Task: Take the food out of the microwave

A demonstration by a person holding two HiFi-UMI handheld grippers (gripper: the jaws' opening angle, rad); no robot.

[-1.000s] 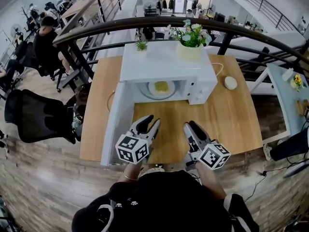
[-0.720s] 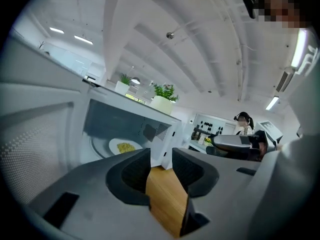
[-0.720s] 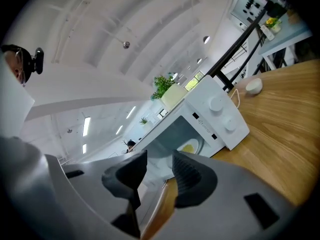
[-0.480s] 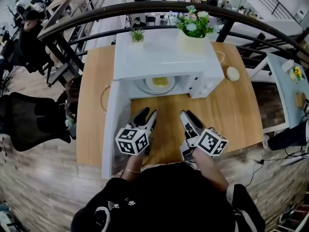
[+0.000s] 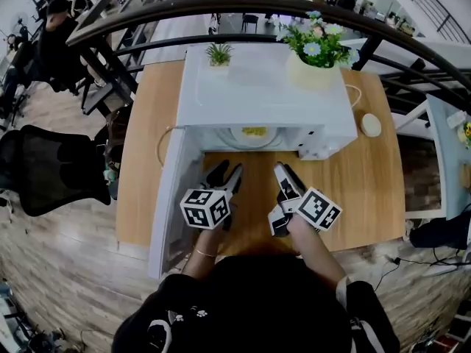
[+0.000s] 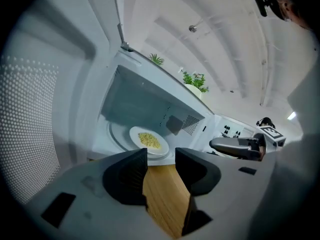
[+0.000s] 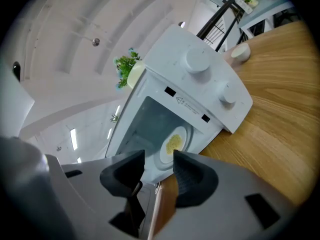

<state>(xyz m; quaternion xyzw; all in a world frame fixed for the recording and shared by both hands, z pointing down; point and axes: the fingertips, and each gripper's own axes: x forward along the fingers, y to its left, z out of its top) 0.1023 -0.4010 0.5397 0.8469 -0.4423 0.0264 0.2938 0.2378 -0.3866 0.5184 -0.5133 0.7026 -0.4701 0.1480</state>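
A white microwave [image 5: 257, 94] stands on the wooden table [image 5: 360, 190] with its door [image 5: 171, 204] swung open to the left. Inside, a white plate of yellow food [image 5: 255, 132] rests on the turntable; it also shows as the plate [image 6: 148, 141] and the plate [image 7: 173, 144]. My left gripper [image 5: 226, 174] [image 6: 161, 159] hovers over the table just in front of the opening. Its jaws have just been opening and nothing is between them. My right gripper [image 5: 286, 177] [image 7: 159, 160] is beside it, open and empty. Both point at the cavity, short of the plate.
A pot of flowers [image 5: 315, 63] and a small green plant [image 5: 219, 53] stand on the microwave's top. A small white round object [image 5: 371, 125] lies on the table to the right. A dark railing [image 5: 221, 9] runs behind; a black chair [image 5: 51, 171] stands left.
Both grippers have moved forward toward the microwave opening and a little lower. The left jaws stand wider apart than before.
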